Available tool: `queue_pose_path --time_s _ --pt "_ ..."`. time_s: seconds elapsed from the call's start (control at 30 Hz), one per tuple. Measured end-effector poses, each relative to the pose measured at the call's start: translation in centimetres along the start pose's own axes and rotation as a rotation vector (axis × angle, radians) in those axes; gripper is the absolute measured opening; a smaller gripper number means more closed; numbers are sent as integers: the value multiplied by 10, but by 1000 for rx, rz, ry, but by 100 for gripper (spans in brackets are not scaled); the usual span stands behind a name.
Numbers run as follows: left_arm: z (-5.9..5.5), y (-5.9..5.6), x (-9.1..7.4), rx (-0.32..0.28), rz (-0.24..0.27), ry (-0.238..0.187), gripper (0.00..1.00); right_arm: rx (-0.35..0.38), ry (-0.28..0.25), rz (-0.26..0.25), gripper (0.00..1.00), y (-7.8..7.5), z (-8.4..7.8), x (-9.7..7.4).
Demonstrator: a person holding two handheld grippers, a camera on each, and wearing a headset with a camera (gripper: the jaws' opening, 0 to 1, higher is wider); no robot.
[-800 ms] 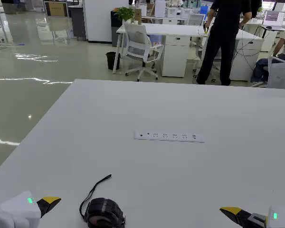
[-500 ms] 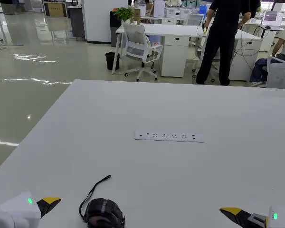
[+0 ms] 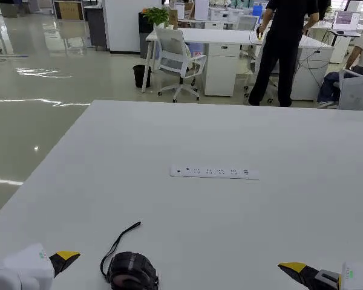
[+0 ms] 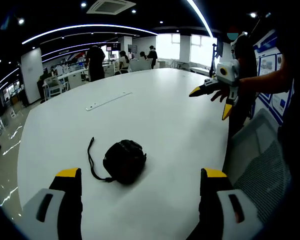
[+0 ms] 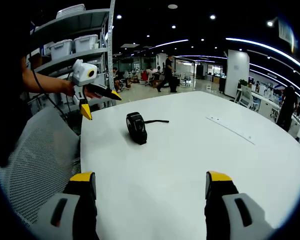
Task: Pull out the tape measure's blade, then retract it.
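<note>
The left gripper (image 5: pixel 102 106) has a white plastic body and black tapered fingers (image 4: pixel 70 200) capped with yellow tips. The right gripper (image 4: pixel 207 106) is built alike: white housing, black fingers (image 5: pixel 85 205) with yellow ends, and grey oblong slots in the white finger mounts. A small green light (image 3: pixel 351 275) glows on its casing in the head view. The person wears a dark top (image 5: pixel 7 125), and a thin black cable (image 5: pixel 40 92) runs beside the forearm.
</note>
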State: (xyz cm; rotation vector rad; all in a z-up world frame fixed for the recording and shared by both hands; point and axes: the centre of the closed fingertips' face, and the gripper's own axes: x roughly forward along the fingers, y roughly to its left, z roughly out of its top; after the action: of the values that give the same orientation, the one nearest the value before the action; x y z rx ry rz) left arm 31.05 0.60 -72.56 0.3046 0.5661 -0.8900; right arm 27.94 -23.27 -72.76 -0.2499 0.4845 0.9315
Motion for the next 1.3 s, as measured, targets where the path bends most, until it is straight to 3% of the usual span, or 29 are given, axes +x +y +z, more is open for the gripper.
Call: queue_pose_path --time_s 0.43,1.3 --pt "-2 7 11 60 -51 48 93 -38 13 25 85 -8 1 7" --pt "-15 20 36 260 -203 193 71 -113 44 89 69 -16 7 36"
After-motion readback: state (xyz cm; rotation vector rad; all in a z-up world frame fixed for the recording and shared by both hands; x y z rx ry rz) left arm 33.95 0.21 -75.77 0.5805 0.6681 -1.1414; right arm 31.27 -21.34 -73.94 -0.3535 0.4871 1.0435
